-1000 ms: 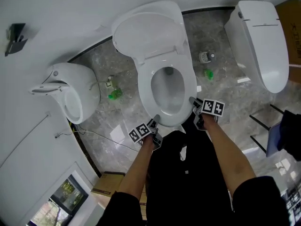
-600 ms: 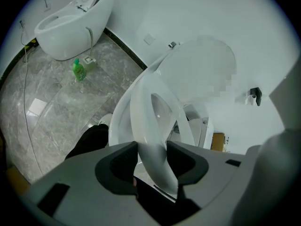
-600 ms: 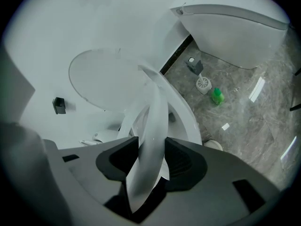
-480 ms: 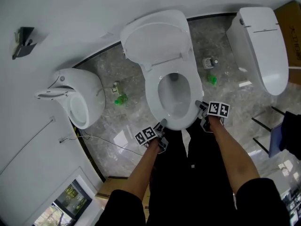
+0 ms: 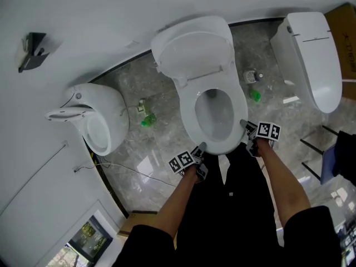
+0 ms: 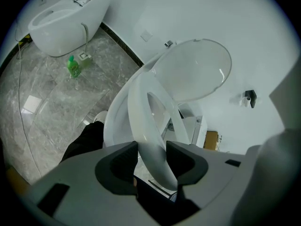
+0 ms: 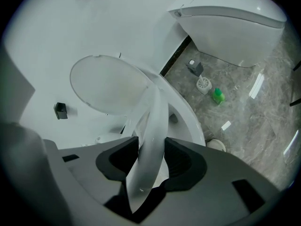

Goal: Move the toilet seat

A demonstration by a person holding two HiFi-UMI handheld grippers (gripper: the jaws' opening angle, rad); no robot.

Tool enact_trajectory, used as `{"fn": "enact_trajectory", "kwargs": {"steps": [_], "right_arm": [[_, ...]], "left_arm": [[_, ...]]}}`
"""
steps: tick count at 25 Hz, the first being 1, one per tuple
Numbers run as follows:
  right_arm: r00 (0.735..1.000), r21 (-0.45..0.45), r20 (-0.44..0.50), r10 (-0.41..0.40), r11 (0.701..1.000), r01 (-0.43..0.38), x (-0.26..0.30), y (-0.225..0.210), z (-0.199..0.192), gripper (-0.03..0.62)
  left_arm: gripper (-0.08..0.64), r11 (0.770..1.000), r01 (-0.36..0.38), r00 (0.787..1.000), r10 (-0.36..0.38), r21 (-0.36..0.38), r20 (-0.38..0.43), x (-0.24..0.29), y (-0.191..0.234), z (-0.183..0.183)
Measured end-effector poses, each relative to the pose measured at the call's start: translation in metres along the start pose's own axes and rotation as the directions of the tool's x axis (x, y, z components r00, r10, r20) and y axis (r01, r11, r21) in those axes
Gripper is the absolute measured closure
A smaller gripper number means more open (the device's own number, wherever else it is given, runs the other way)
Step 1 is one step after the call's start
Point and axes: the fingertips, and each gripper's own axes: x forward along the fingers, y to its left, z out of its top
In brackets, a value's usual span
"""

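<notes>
Gripping the toilet seat [image 5: 188, 113] at its front edge with both tools: my left gripper [image 5: 199, 147] has the rim at the front-left, my right gripper [image 5: 245, 125] has it at the front-right. Left gripper view: left gripper [image 6: 151, 152] jaws partly closed, both dark pads pressed on the white seat [image 6: 149, 121], which runs straight up between them. Right gripper view: same for the right gripper [image 7: 151, 149], pads clamped on either face of the seat [image 7: 157, 114], jaws about as wide as the rim is thick. Seat ring sits tilted, front end raised off the bowl [image 6: 113, 126], hinge end low by the lid [image 5: 193, 52]. Lid stands open, leaning back toward the white wall [image 5: 83, 15]. Grey marble floor [image 5: 161, 143] around the toilet. A low white open bowl fixture [image 5: 94, 118] is off to the left, a second toilet [image 5: 311, 54] with its lid down is off to the right. Green bottle [image 5: 147, 121] on the floor left of the toilet, another green one [image 5: 255, 95] on the right.
</notes>
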Motion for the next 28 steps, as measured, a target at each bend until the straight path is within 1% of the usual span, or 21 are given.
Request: {"fn": "enact_trajectory", "kwargs": {"steps": [5,12,16,21,28], "right_arm": [[0.999,-0.022,-0.013,-0.03,0.999,0.03,-0.001,0.011,0.003,0.402],[0.998,0.039,0.059,-0.022,0.999,0.02,-0.008,0.024,0.011,0.402],[0.997,0.048,0.079,-0.02,0.999,0.017,-0.01,0.032,0.017,0.402],[0.994,0.071,0.105,-0.02,0.997,0.013,-0.015,0.041,0.021,0.402],[0.993,0.058,0.12,0.003,0.998,-0.01,-0.02,0.056,0.03,0.394]], "left_arm": [[0.365,0.999,0.038,0.999,-0.038,0.011,-0.029,-0.008,-0.009,0.005],[0.357,0.995,0.088,0.994,-0.085,0.047,-0.067,-0.018,-0.024,0.015],[0.352,0.99,0.119,0.99,-0.113,0.072,-0.086,-0.023,-0.033,0.02],[0.35,0.987,0.144,0.987,-0.138,0.066,-0.083,-0.03,-0.043,0.026],[0.347,0.983,0.172,0.984,-0.168,0.057,-0.066,-0.039,-0.059,0.037]]}}
